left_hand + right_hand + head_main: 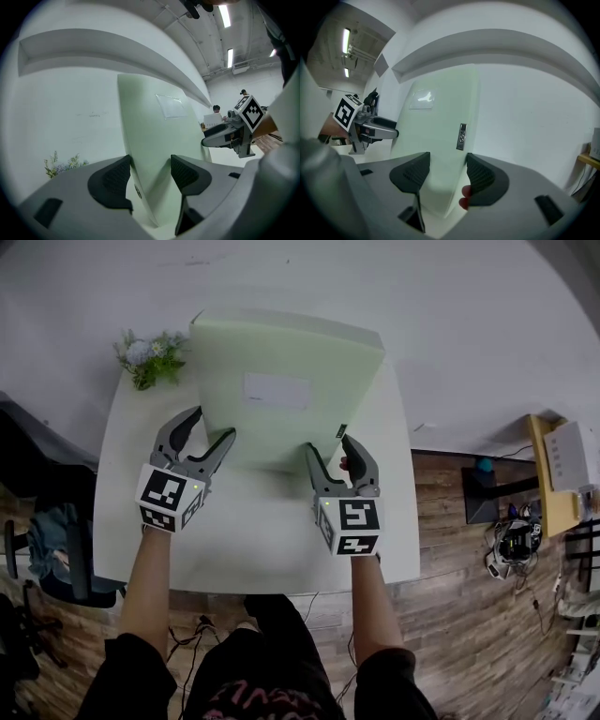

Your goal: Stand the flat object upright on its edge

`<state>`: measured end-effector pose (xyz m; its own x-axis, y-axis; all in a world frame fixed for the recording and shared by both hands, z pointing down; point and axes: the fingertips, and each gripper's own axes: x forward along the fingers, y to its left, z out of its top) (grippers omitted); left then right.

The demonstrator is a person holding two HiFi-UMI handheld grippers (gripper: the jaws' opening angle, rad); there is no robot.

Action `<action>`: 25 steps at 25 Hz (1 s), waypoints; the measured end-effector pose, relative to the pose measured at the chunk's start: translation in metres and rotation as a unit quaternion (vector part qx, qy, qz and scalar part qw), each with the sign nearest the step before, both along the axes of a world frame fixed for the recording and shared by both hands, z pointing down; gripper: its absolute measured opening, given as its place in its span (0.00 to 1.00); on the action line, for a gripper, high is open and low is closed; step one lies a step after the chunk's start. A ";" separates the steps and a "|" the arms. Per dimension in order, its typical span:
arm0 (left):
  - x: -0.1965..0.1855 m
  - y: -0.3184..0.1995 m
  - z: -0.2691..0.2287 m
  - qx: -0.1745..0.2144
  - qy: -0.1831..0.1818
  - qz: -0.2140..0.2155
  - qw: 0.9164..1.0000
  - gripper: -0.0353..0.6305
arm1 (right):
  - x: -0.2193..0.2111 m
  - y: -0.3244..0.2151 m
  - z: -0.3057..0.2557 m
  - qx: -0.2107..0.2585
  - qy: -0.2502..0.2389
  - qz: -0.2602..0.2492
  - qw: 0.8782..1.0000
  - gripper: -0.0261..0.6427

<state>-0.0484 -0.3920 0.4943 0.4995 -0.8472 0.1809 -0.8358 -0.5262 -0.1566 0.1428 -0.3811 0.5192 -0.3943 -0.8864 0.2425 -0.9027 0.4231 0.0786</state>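
1. Pale green flat rectangular slab (281,390) with a white label on its face, up on its lower edge on the far half of the white counter (253,540), near a small sprig of artificial flowers (150,357).
2. Left tongs (211,426) pinching the slab's lower left side, one pad against each face.
3. Right tongs (329,443) pinching the lower right side, just below a small grey button strip (461,137) on the narrow edge.
4. Step in hand, by the look of it: steadying the upright slab, release not yet made.
5. Next move: test the balance, then ease the pads apart gently, staying close, since so narrow a base seems likely to tip forward or back.
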 end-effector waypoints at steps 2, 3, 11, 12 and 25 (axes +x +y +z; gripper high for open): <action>0.001 0.003 -0.001 0.001 -0.002 0.000 1.000 0.48 | 0.002 0.003 -0.001 0.004 -0.001 0.003 1.000 0.43; 0.001 0.004 -0.001 0.000 -0.005 0.000 1.000 0.48 | 0.002 0.004 -0.001 0.005 -0.002 0.004 1.000 0.43; -0.002 0.027 0.005 0.008 -0.007 -0.004 1.000 0.47 | 0.000 0.026 0.004 0.017 -0.005 0.006 1.000 0.42; -0.002 0.028 0.006 0.009 -0.006 -0.004 1.000 0.47 | 0.001 0.027 0.005 0.019 -0.004 0.006 1.000 0.42; -0.004 0.036 0.007 0.016 0.010 -0.003 1.000 0.46 | -0.001 0.036 0.009 0.033 0.002 0.011 0.999 0.42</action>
